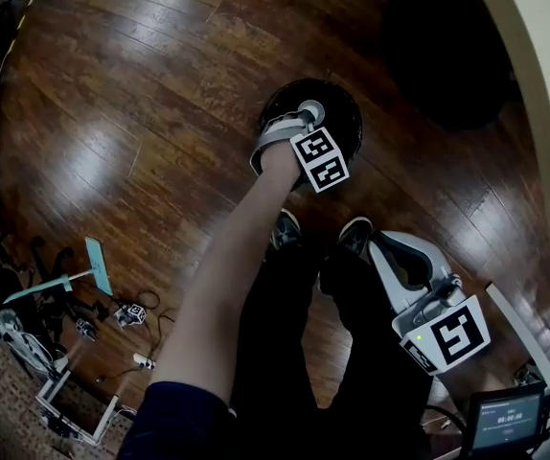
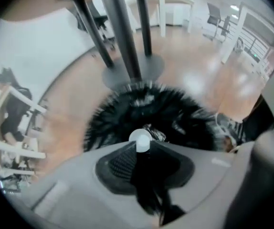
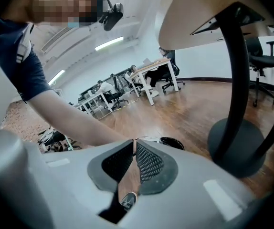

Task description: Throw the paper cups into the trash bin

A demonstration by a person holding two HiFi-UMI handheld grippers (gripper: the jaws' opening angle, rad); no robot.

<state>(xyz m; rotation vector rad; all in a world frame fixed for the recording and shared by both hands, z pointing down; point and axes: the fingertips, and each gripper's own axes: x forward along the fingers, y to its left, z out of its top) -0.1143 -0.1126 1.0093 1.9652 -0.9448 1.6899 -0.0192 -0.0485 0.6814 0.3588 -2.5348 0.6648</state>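
The left claw (image 1: 304, 123) points steeply down over the trash bin (image 1: 340, 103), a round bin lined with a black bag that stands on the wooden floor (image 1: 160, 94). In the left gripper view the left claw (image 2: 139, 149) is partly open, and its pads do not press on anything. One white paper cup (image 2: 140, 138) shows just past the fingertips, against the black bag of the trash bin (image 2: 184, 113). In the head view the paper cup (image 1: 310, 113) lies within the bin's round outline, at the tip of the claw.

The right claw (image 1: 385, 245) is held low beside the person's legs, well apart from the bin. The right gripper view shows the right claw (image 3: 134, 144) closed at the tips and empty.

The bench (image 3: 199, 13) stands nearby on a dark pedestal base (image 3: 235, 147).
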